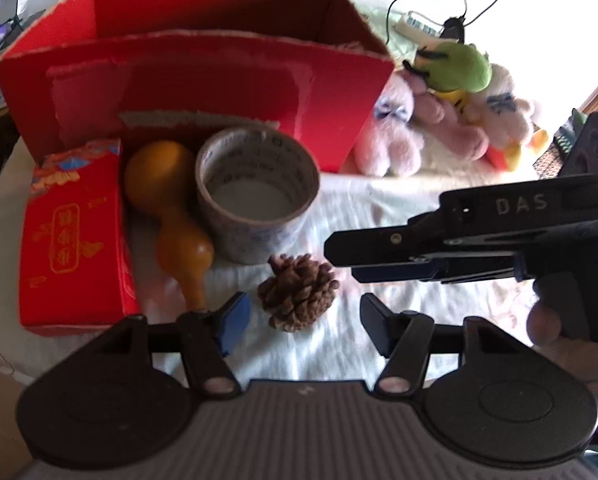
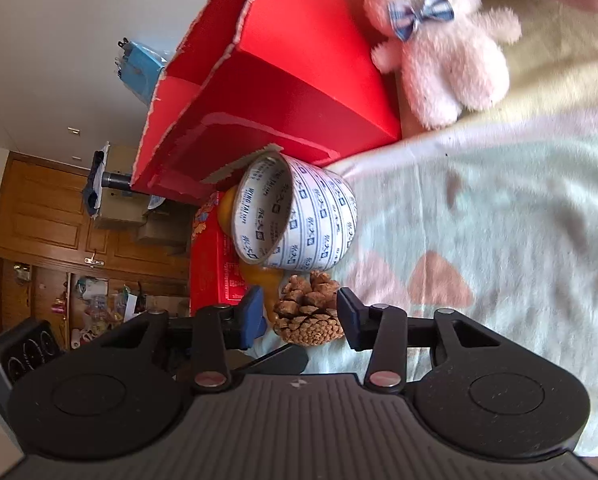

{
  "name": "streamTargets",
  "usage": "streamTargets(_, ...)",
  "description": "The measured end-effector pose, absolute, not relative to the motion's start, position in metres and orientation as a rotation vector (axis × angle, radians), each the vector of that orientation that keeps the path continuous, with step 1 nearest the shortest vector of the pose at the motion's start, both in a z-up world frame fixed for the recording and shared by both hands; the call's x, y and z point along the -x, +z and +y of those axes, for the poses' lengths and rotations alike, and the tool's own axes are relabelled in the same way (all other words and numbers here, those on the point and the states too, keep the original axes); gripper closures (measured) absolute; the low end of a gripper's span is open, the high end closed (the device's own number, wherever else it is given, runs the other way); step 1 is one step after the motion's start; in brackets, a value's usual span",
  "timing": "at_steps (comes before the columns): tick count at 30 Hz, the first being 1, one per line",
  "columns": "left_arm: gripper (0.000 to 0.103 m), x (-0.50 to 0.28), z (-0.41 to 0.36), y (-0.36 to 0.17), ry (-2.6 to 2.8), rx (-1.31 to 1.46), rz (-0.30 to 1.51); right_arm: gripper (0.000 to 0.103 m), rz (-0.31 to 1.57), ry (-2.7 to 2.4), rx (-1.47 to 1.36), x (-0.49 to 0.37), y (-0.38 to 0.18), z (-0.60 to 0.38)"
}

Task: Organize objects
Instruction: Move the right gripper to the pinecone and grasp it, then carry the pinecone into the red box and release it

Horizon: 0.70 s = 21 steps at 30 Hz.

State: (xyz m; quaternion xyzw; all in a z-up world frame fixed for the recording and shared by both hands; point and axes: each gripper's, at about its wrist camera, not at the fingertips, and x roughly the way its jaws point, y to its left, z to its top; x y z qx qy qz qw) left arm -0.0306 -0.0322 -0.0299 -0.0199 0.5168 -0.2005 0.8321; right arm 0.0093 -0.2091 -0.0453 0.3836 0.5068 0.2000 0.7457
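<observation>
Left wrist view: the red box (image 1: 203, 92) looks empty; tape roll (image 1: 255, 196), gourd (image 1: 167, 208) and pine cone (image 1: 297, 296) lie outside on the blanket (image 1: 419, 320). Both grippers, left (image 1: 305, 324) and right (image 2: 299, 320), gape around the cone, ungripped. Barely started.

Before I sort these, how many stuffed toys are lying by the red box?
3 at least: a pink plush beside the red box, a green plush on top of the pile, a white plush at its right. More may be hidden underneath.

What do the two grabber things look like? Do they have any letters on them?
Both are black plastic. The left gripper has blue finger pads, two round discs and a grey ribbed base. The right gripper, seen side-on from the left wrist camera, carries raised letters "DAS".
</observation>
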Motion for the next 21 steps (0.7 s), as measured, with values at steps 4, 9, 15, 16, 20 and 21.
streamTargets(4, 0.045, 0.023, -0.035, -0.043, -0.416, 0.051, 1.12, 0.058, 1.131, 0.443, -0.836, -0.01, -0.05, -0.207)
streamTargets(9, 0.049, 0.014, -0.036, -0.058, -0.405, 0.073, 1.158, 0.056, 1.157, 0.458, -0.868, -0.015, -0.061, -0.21)
streamTargets(15, 0.054, 0.007, -0.036, -0.063, -0.399, 0.107, 1.163, 0.056, 1.165, 0.463, -0.909, -0.017, -0.065, -0.214)
streamTargets(16, 0.055, 0.006, -0.036, -0.063, -0.4, 0.106, 1.166, 0.056, 1.171, 0.467, -0.914, -0.017, -0.066, -0.216)
streamTargets(20, 0.057, 0.009, -0.038, -0.053, -0.413, 0.079, 1.16, 0.057, 1.163, 0.497, -0.909, -0.013, -0.059, -0.221)
streamTargets(21, 0.057, 0.01, -0.038, -0.048, -0.419, 0.075, 1.152, 0.057, 1.155, 0.504, -0.906, -0.012, -0.054, -0.223)
